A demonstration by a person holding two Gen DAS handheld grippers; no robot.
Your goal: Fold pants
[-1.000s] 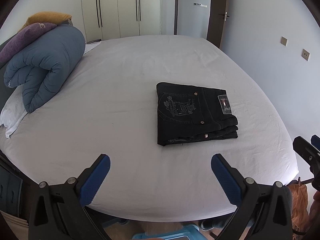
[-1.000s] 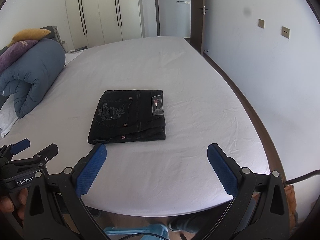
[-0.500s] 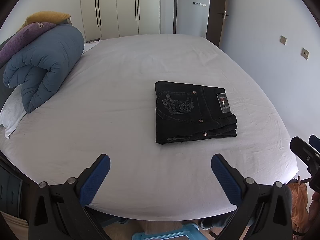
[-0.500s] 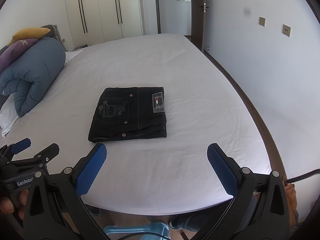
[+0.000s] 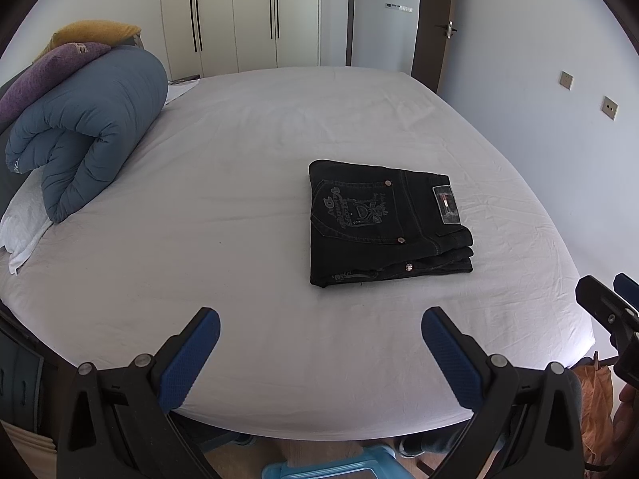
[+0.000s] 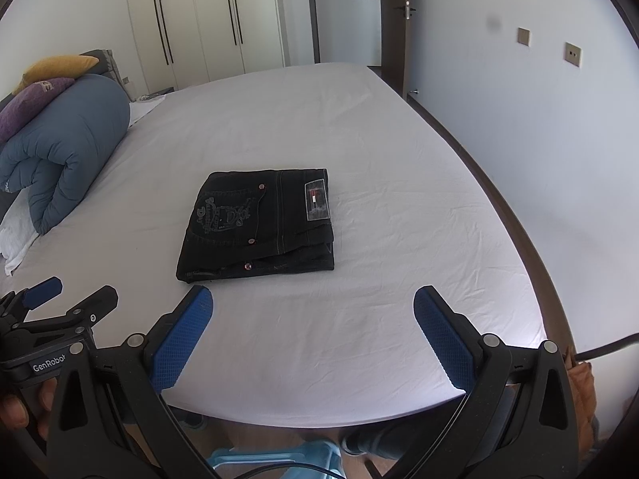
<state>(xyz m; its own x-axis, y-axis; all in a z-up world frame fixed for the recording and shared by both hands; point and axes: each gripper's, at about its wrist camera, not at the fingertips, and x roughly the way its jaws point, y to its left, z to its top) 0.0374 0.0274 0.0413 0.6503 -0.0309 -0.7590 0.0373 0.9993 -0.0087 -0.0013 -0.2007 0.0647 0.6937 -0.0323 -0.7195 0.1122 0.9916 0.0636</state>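
Observation:
Black jeans [image 5: 383,223] [image 6: 259,223] lie folded into a compact rectangle on the white bed, back pocket embroidery and a label facing up. My left gripper [image 5: 319,319] hovers open over the bed's near edge, well short of the pants, holding nothing. My right gripper [image 6: 313,299] is open too, just in front of the folded pants and apart from them. In the right wrist view the left gripper [image 6: 68,293] shows at the lower left, held by a hand [image 6: 16,411]. The right gripper's fingertips [image 5: 599,295] appear at the right edge of the left wrist view.
A rolled blue duvet [image 5: 88,135] with purple and yellow cushions sits at the bed's left end on a white pillow [image 5: 24,223]. Wardrobe doors [image 5: 239,16] and a doorway stand behind. A wall [image 6: 539,119] runs close along the bed's right side. A light blue stool [image 5: 331,469] is below.
Both grippers have drawn back slightly and risen a little from the bed; the folded pants have not moved. Both stay open.

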